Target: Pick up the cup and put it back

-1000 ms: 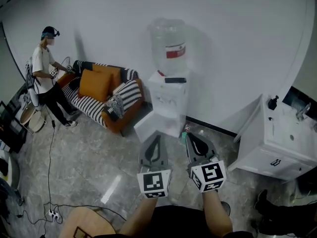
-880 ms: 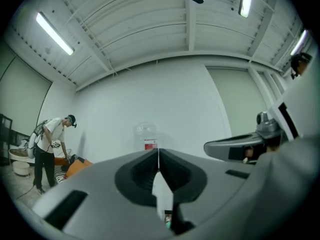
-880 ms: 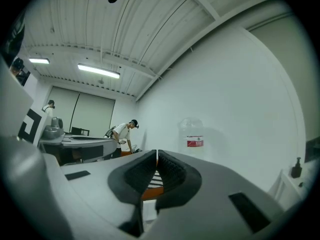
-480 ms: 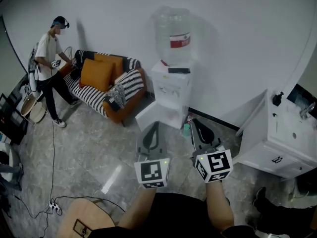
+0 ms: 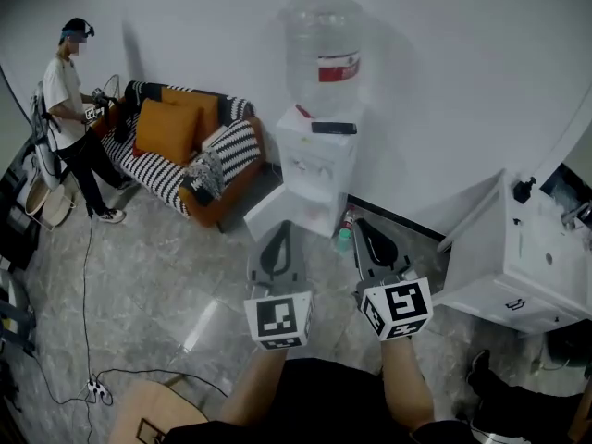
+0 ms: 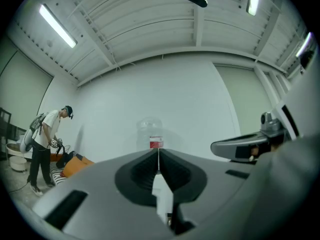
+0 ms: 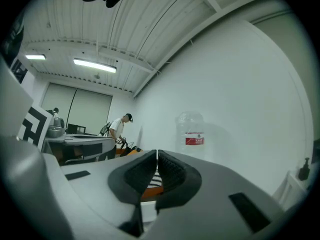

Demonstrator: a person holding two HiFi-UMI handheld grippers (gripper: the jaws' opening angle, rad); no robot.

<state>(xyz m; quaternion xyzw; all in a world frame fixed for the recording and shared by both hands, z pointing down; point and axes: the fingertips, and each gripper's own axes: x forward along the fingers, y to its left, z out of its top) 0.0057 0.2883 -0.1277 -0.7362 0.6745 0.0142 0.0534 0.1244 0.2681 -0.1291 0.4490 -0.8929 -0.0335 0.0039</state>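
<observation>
Pale wall (image 5: 453,72), water dispenser (image 5: 317,169) ahead; left gripper (image 5: 281,228), right gripper (image 5: 359,225), jaws together, seemingly empty.

Glossy polished stone floor (image 5: 148,266), striped cloth sofa (image 5: 157,169), clear plastic water bottle (image 5: 319,30), matt white wall (image 5: 462,81)

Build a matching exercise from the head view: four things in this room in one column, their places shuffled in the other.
Things:
1. water bottle
2. orange cushion
3. power strip
4. white cabinet

Places:
A. on the floor, lower left
B. on the striped sofa
C. atop the white dispenser
D. at the far right

Pairs: 1-C, 2-B, 3-A, 4-D
</observation>
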